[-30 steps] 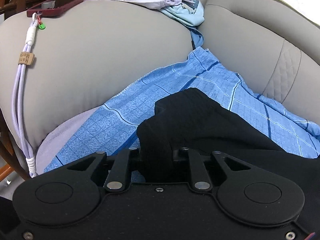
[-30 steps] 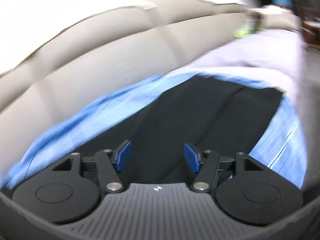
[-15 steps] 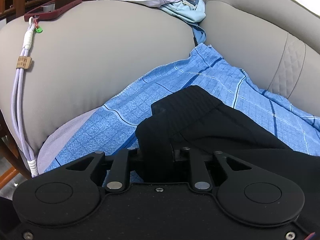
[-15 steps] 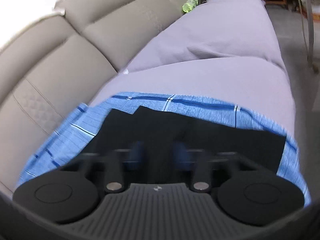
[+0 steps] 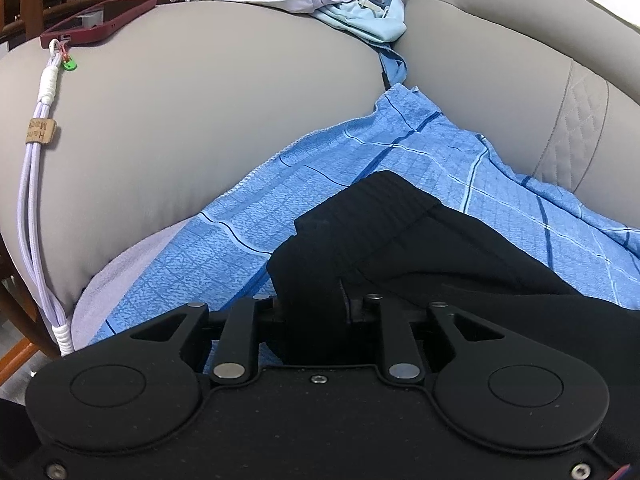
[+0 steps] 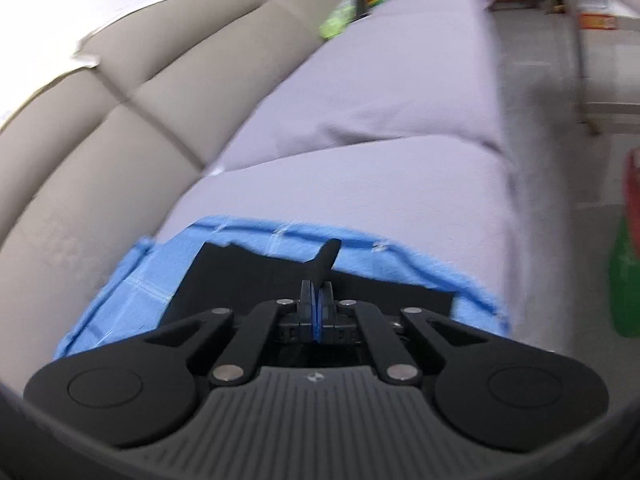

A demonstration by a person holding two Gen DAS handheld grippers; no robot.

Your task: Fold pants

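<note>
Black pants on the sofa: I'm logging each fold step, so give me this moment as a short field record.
garment: black fabric pants, lying on a blue checked cloth
surface: beige cushioned sofa
left gripper: shut on the ribbed waistband end
right gripper: shut, pinching a thin fold at the far edge
nearby: red-cased phone on the armrest

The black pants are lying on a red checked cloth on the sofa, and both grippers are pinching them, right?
Almost. The cloth under the black pants is blue, not red; the left wrist view shows it clearly. The rest holds: it lies on the sofa, the left gripper is pinching the pants, and the right gripper is shut on a fold of them.
</note>
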